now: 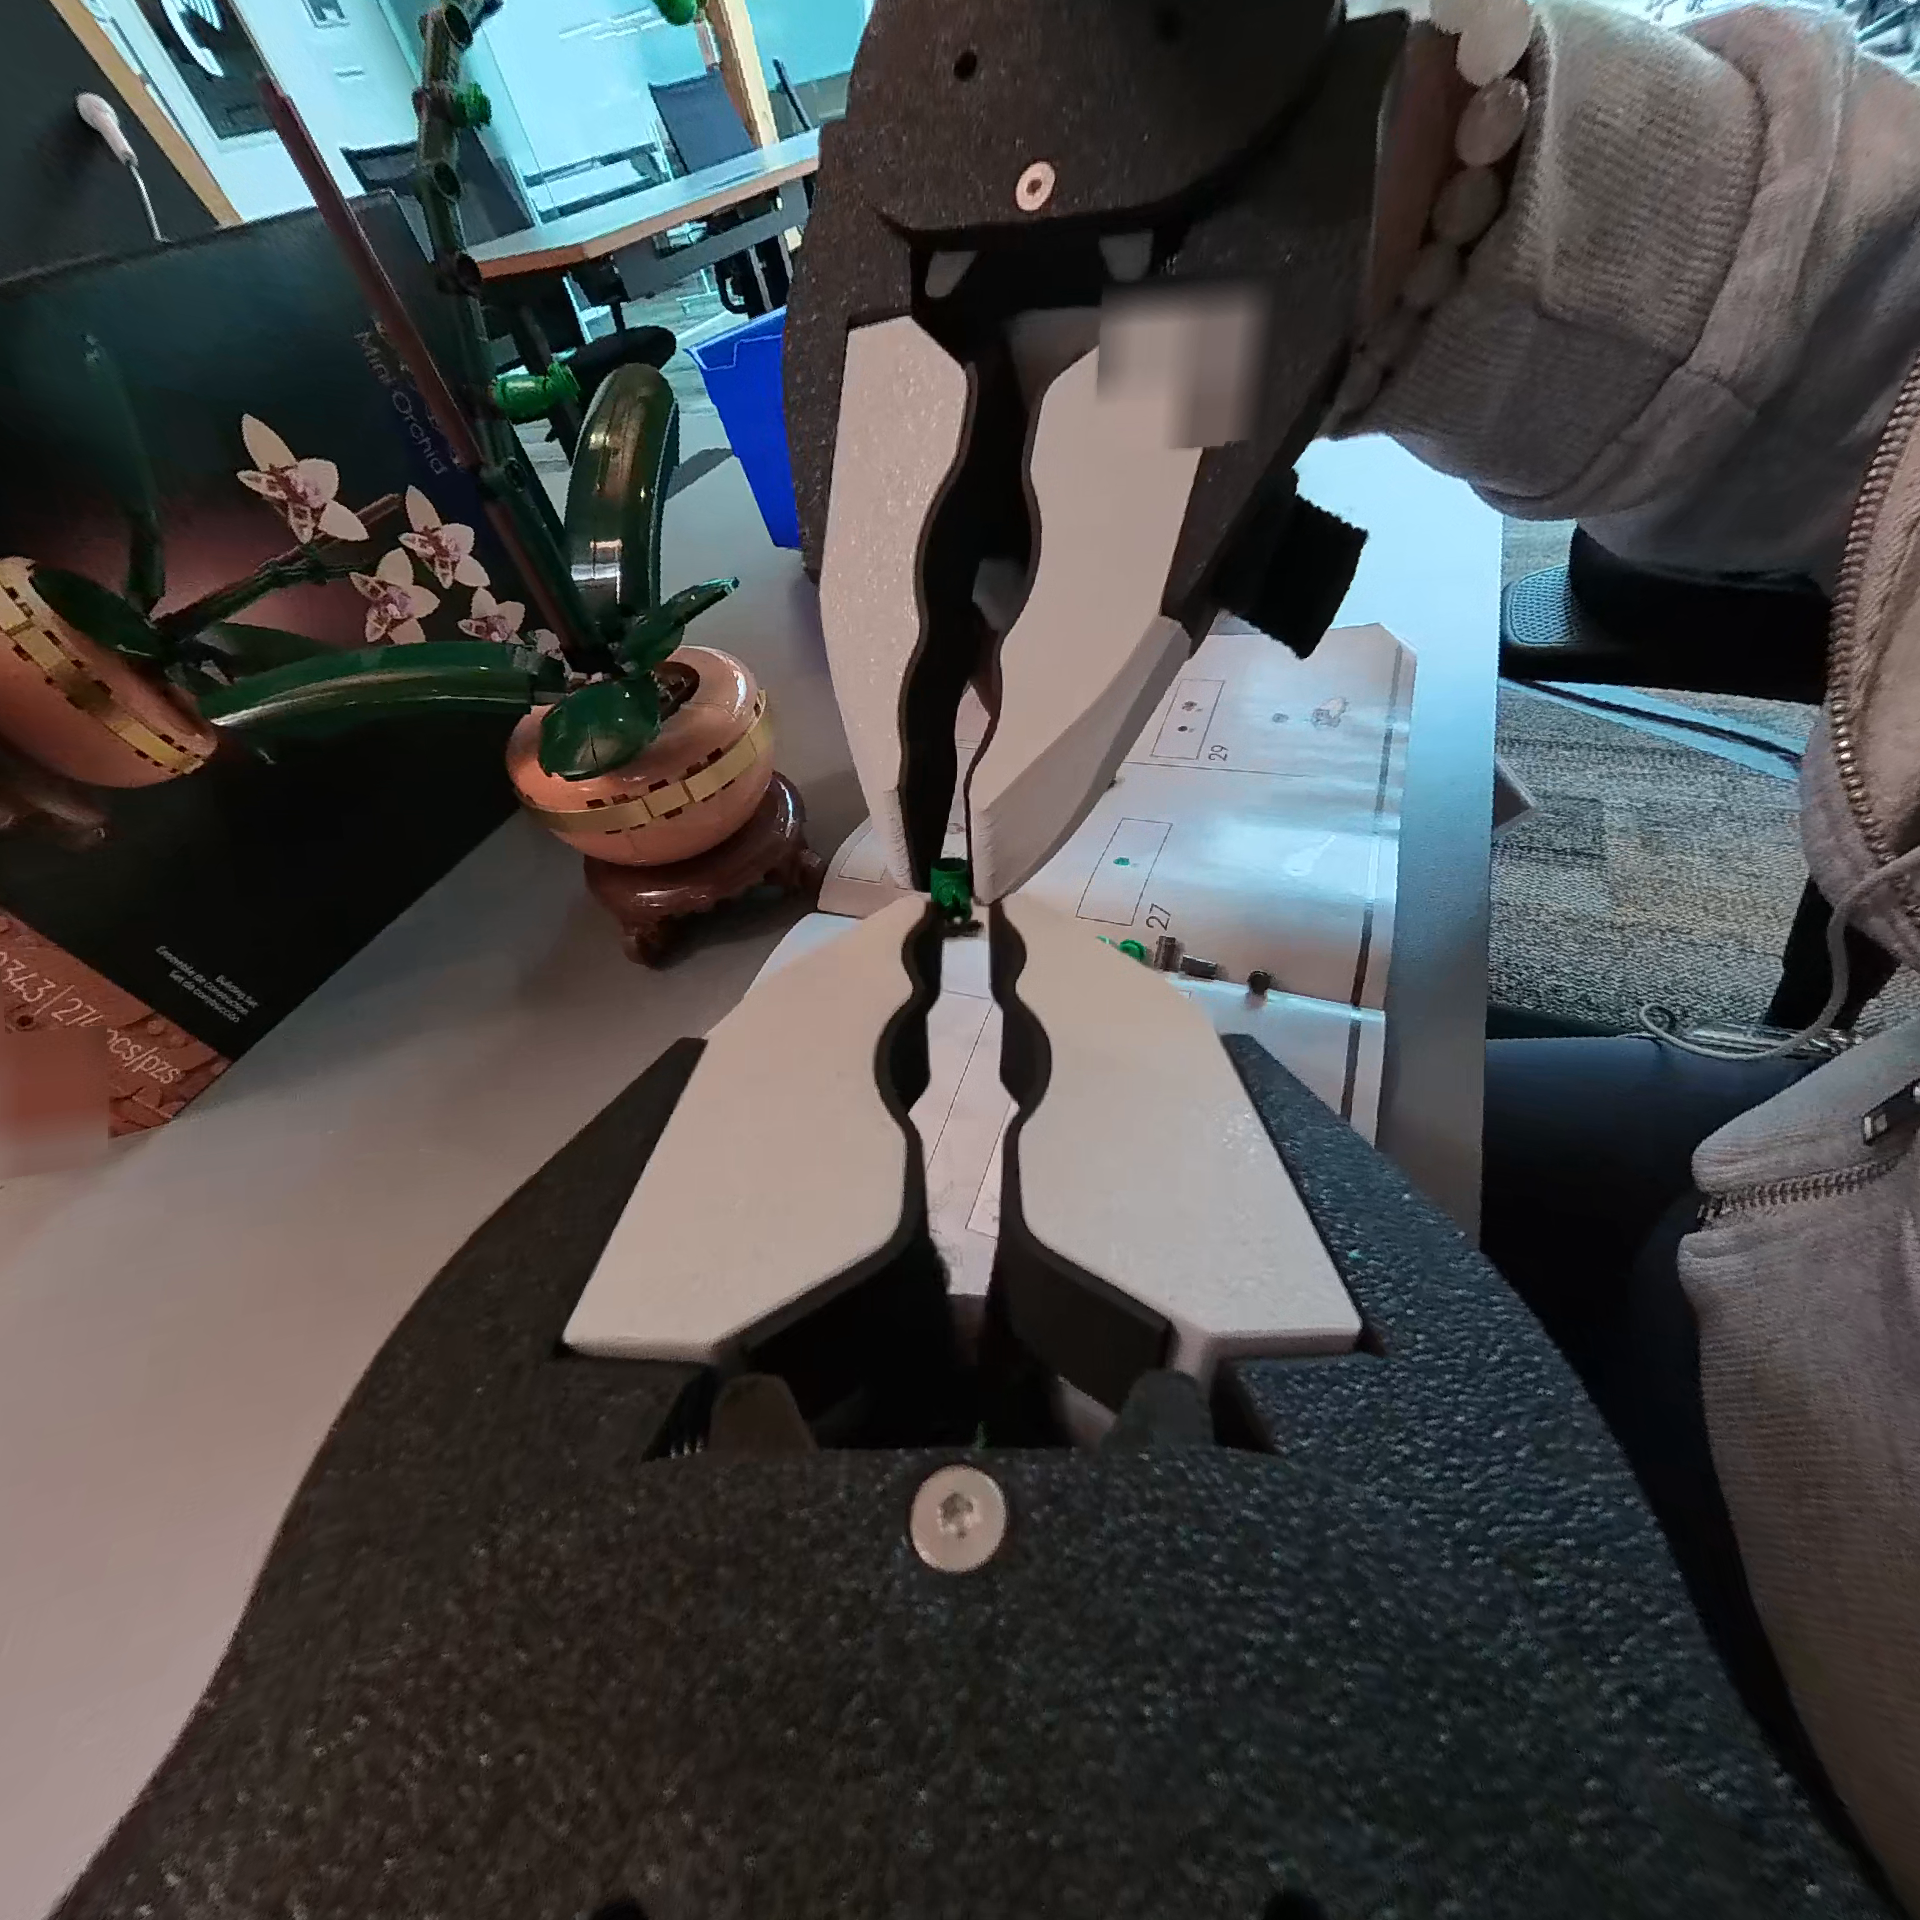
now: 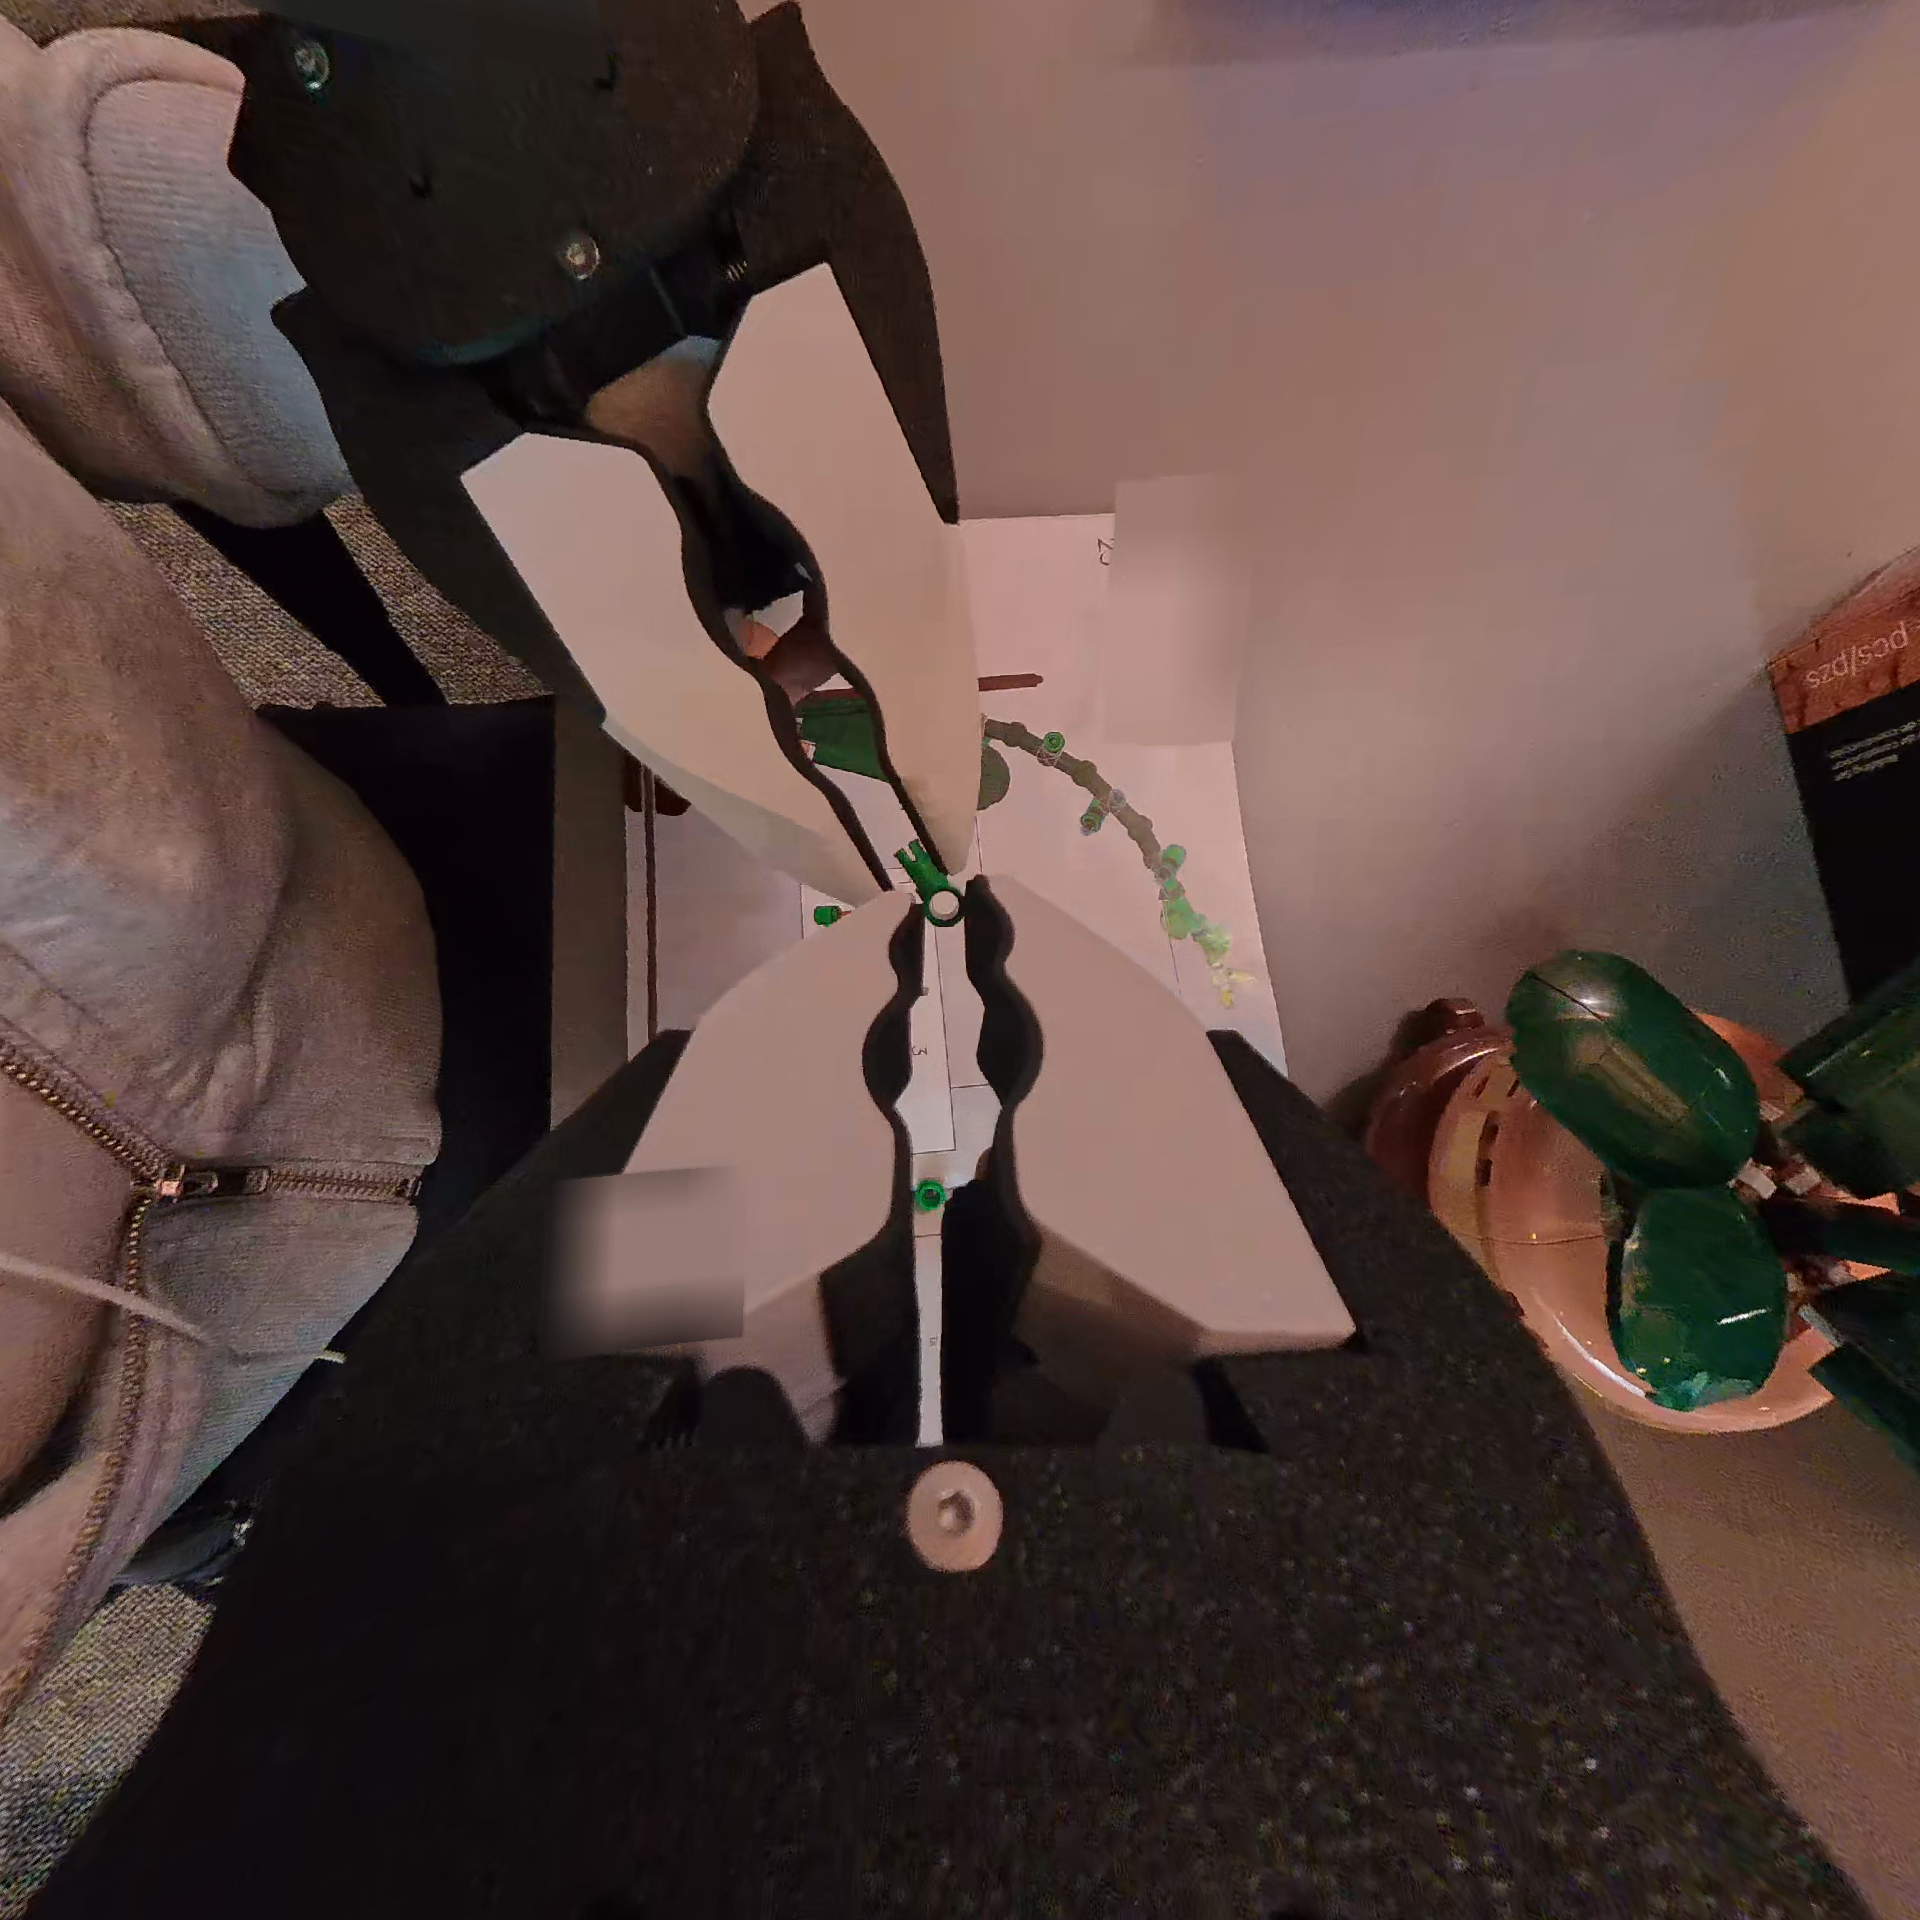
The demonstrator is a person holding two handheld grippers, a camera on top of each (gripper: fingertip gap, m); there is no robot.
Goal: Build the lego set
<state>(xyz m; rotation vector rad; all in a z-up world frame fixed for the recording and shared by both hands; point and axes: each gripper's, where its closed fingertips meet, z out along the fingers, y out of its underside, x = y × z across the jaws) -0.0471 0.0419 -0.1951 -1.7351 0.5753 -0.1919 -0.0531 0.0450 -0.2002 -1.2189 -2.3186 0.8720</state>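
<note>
A small green brick connector (image 1: 948, 883) with a ring end and a pin end hangs between my two grippers above an open instruction booklet (image 1: 1278, 831). My right gripper (image 2: 940, 904) is shut on its ring end (image 2: 923, 881); in the left wrist view it comes down from the top (image 1: 948, 878). My left gripper (image 1: 961, 914) meets it tip to tip from below and is shut on the connector's other end. In the right wrist view the left gripper (image 2: 914, 868) comes in from the upper left, its pads around the pin end.
A brick orchid in a pink pot (image 1: 665, 769) (image 2: 1558, 1195) stands left of the booklet, in front of its dark box (image 1: 208, 623). Small loose parts (image 1: 1195, 964) and a green stud (image 2: 928, 1195) lie on the booklet. The table edge (image 1: 1444, 831) and a person's grey sleeve are at the right. The tips of both grippers are at nearly the same place.
</note>
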